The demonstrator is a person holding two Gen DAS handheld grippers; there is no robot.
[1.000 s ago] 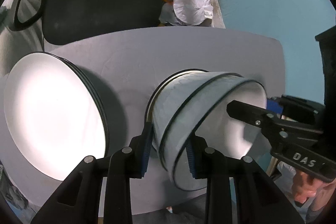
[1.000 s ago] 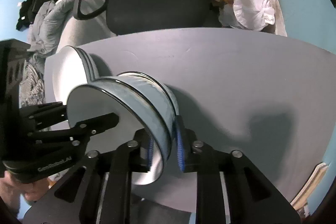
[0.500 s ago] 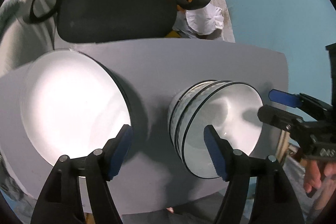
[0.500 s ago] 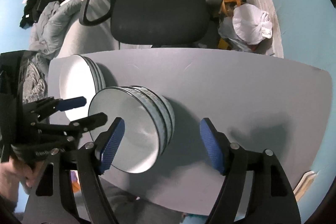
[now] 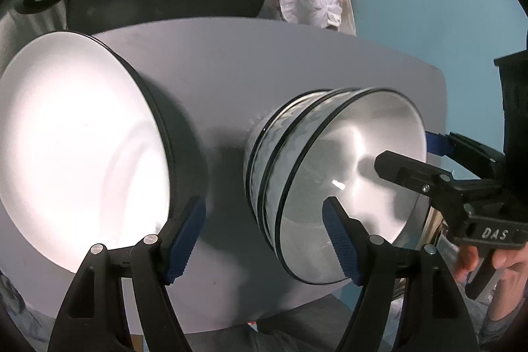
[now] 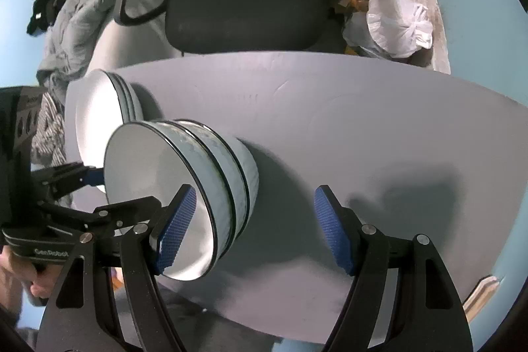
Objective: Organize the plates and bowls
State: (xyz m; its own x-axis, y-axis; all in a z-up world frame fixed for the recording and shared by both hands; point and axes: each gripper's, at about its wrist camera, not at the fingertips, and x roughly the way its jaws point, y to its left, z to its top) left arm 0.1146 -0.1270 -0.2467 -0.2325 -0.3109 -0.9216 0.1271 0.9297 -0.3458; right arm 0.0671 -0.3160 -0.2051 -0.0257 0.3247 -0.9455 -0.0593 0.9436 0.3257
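A stack of pale patterned bowls (image 5: 346, 160) with black rims stands on the grey table (image 5: 231, 65), also in the right wrist view (image 6: 184, 193). A stack of white plates (image 5: 76, 154) stands left of it, also in the right wrist view (image 6: 99, 114). My left gripper (image 5: 264, 240) is open and empty, over the gap between plates and bowls. My right gripper (image 6: 254, 230) is open and empty, at the bowls' right side. Each gripper shows in the other's view (image 5: 439, 167) (image 6: 79, 190).
A black office chair (image 6: 244, 5) with a striped cloth stands behind the table. A white plastic bag (image 6: 399, 25) lies on the floor at the back right. The table's right half (image 6: 379, 127) is bare. Bedding and clothes lie at the far left.
One second ago both grippers were shut on the top bowl's rim. They have opened, let the bowl go onto the stack, and drawn back a little.
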